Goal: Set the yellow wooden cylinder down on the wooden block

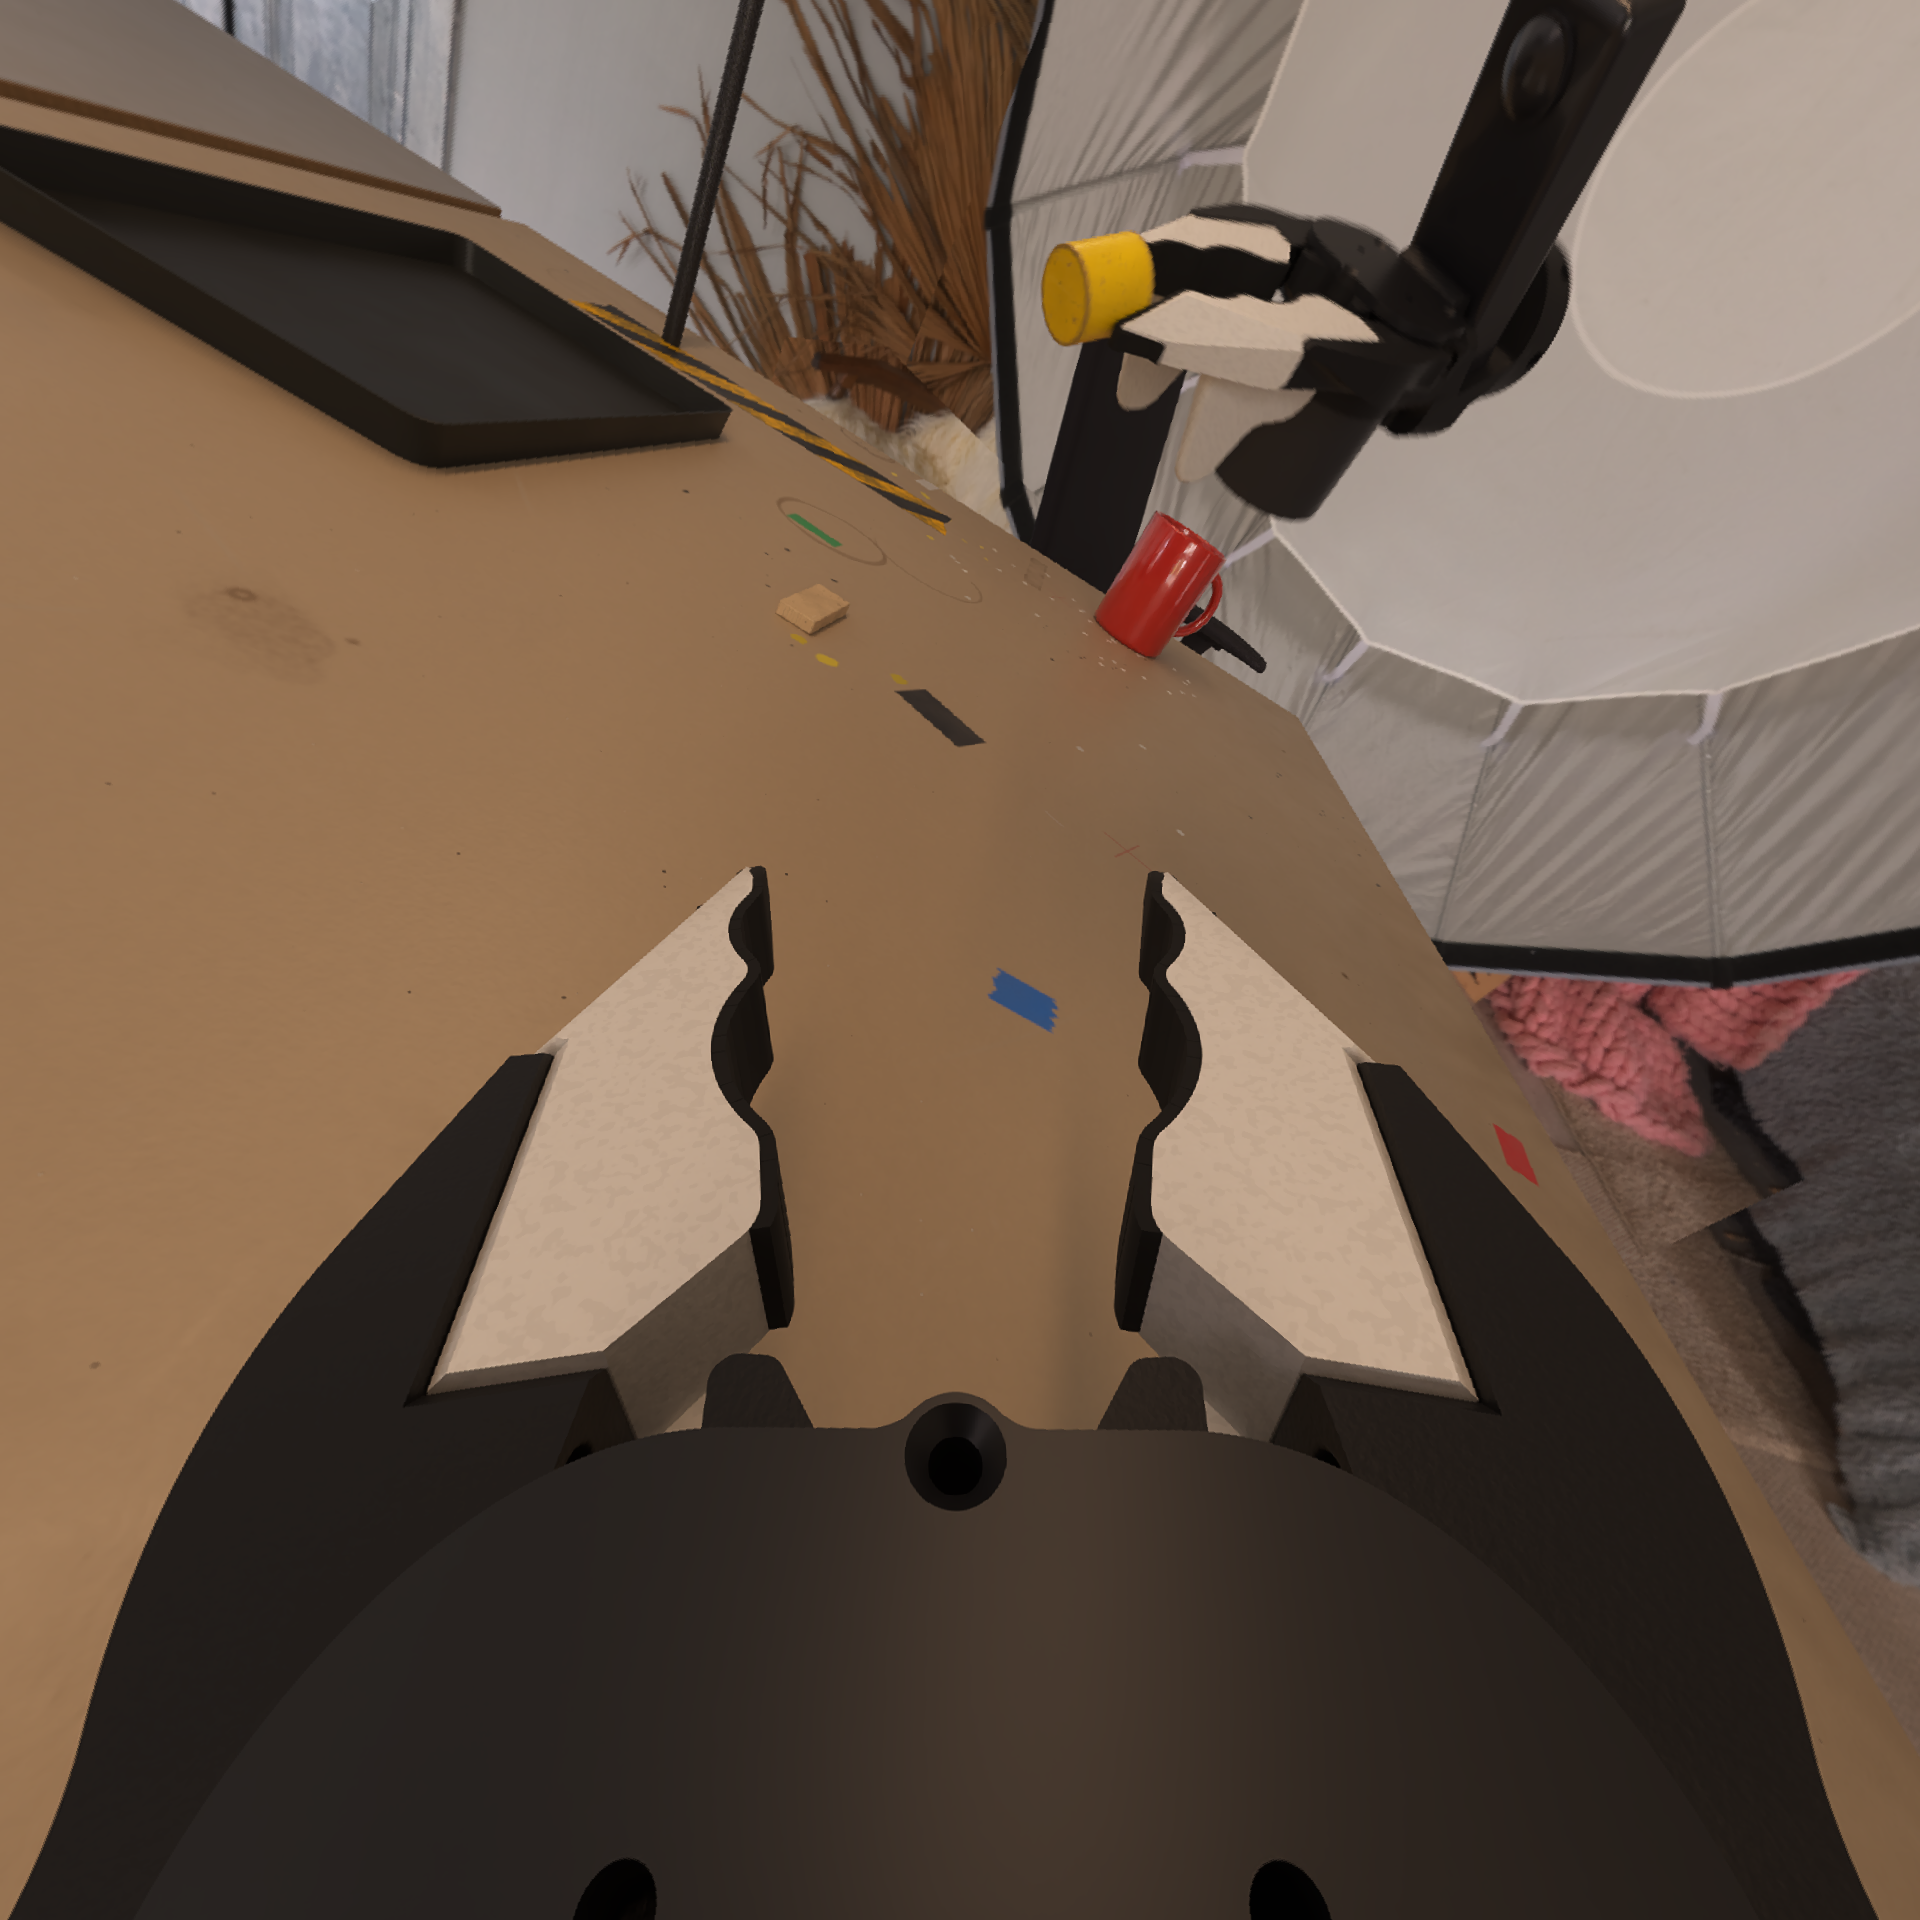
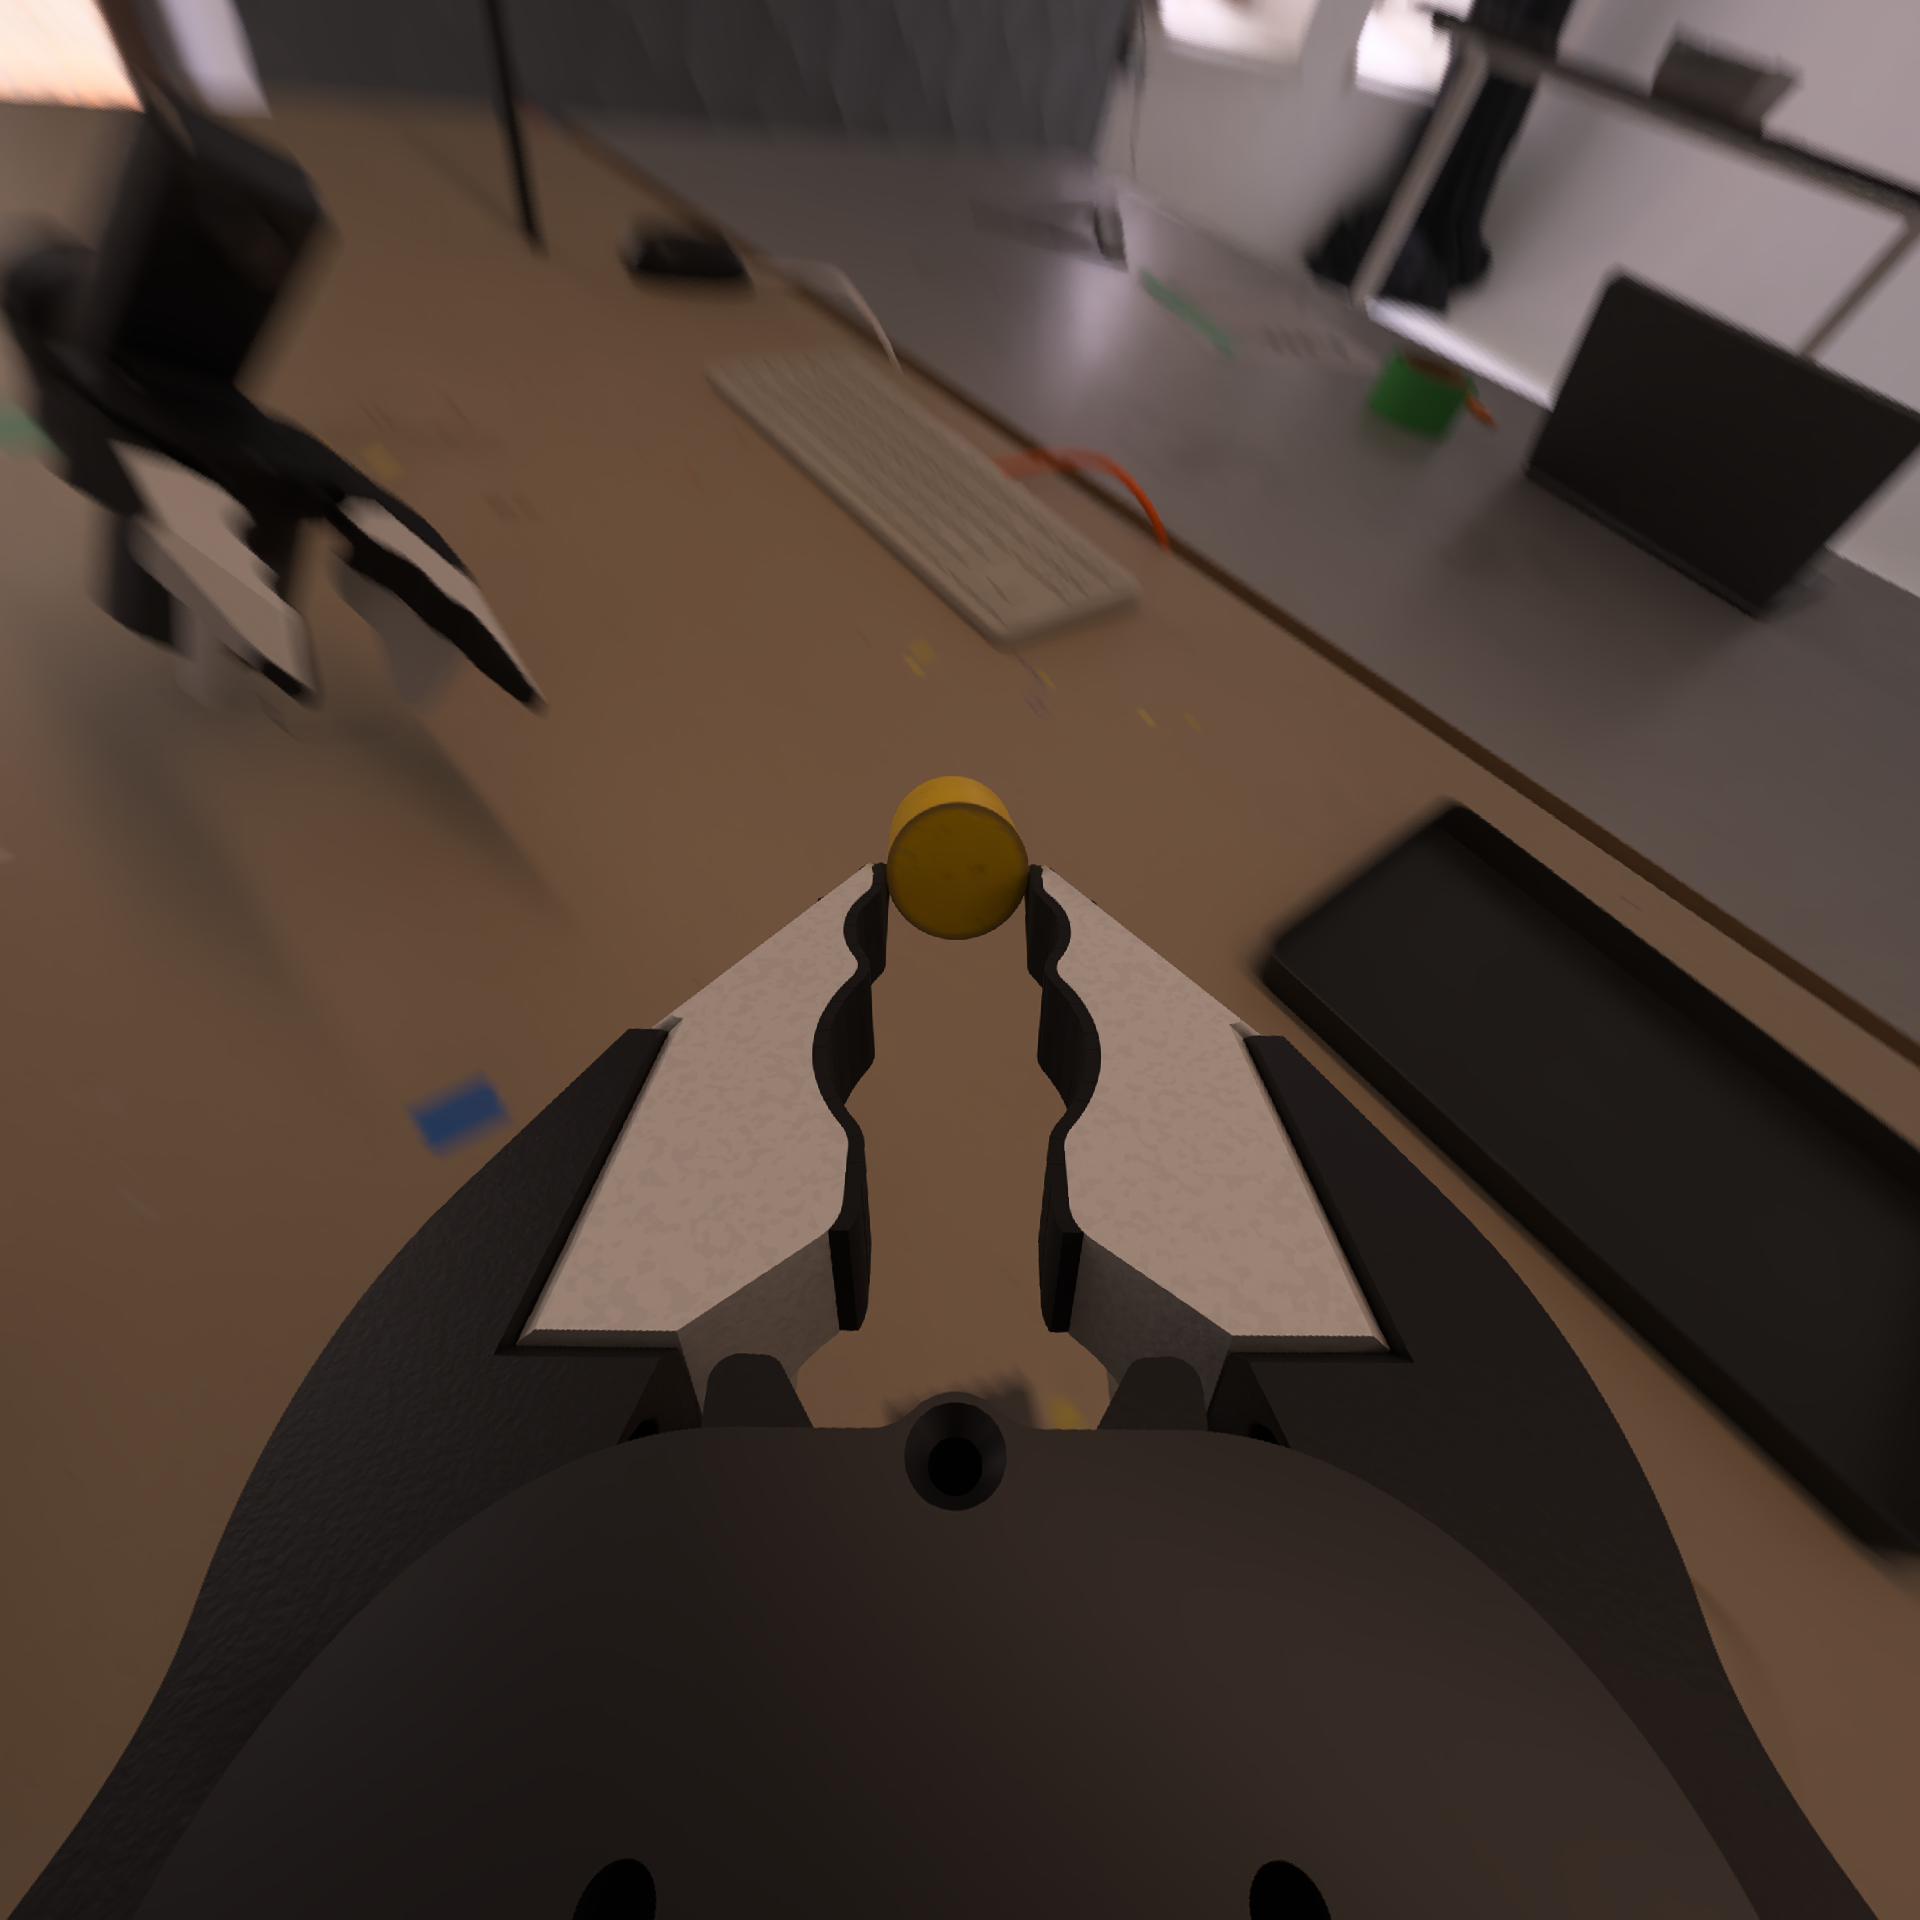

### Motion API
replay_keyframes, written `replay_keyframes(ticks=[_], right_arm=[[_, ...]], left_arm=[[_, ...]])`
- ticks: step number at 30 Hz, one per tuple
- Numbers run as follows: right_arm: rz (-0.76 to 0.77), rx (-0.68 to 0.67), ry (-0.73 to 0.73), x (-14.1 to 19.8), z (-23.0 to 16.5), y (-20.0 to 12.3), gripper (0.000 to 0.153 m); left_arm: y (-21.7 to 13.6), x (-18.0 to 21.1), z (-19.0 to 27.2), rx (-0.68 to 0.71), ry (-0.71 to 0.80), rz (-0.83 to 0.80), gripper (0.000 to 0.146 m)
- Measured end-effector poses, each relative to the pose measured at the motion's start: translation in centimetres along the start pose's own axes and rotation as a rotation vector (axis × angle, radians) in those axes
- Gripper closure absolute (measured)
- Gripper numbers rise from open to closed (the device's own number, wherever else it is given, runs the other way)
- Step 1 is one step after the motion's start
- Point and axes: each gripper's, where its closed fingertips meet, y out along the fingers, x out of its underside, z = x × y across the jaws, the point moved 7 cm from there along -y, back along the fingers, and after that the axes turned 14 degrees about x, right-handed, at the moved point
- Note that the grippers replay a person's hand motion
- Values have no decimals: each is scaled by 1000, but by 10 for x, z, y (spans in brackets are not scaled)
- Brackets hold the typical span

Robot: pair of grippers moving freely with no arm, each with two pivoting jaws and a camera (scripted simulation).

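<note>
Your right gripper (image 2: 956,883) is clamped on the yellow wooden cylinder (image 2: 956,871), pinching it at the very fingertips so its free end stays clear for placing. It rides in the air, well above and to the right of the wooden block (image 1: 811,607). The block lies flat on the table (image 1: 416,831), left of the red mug (image 1: 1158,584). The right wrist view is blurred, so grip depth is probably shallow. Your left gripper (image 1: 956,883) hangs spread and empty, well short of the block.

Our left gripper (image 1: 954,883) hangs low with its two fingers spread wide apart — nothing between them. Our right gripper (image 2: 956,881) is up high, fingertips pinching the yellow cylinder (image 2: 956,868).
</note>
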Motion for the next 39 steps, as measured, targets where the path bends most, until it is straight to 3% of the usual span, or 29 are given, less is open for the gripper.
replay_keyframes(ticks=[3,7,13,17,21,39], right_arm=[[-143,44,-149,16,44,-6,127],[-339,-86,-309,51,80,6,127],[-581,-336,-482,96,92,40,127],[-704,-426,-579,122,97,61,127],[-731,-471,-594,135,99,73,127],[-742,-506,-653,132,96,81,127]], left_arm=[[5,3,-4,-8,-21,-5,74],[12,7,-5,-51,-9,-40,74],[15,15,0,-112,-39,-22,75],[13,17,3,-133,-79,23,75],[12,18,4,-144,-102,12,76],[13,35,-6,-144,-142,-89,77]])
